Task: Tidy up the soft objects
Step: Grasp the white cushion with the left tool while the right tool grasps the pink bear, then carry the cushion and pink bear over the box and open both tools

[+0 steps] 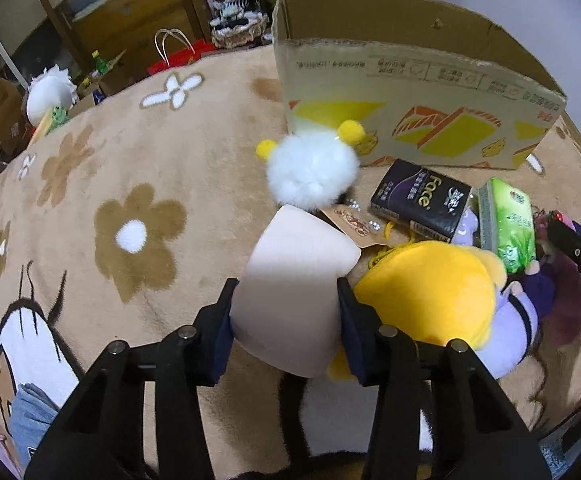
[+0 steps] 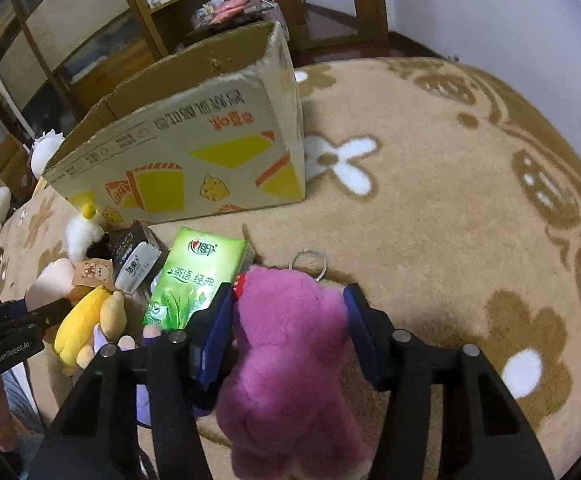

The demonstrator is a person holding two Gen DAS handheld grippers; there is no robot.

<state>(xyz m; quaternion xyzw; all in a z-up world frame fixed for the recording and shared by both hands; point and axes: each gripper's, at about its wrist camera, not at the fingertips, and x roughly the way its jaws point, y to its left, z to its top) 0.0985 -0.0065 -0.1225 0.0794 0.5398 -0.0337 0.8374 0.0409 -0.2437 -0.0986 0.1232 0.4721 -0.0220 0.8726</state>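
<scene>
Left wrist: left gripper [image 1: 286,300] clamps a pale foam-like cone [image 1: 290,280]; right gripper [image 2: 288,306] pinches fluffy purple bear [image 2: 286,344].

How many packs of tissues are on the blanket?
2. The black tissue pack lies in front of the cardboard box; the green tissue pack lies right beside it, next to the pink plush bear. More could be hidden under the toys.
</scene>
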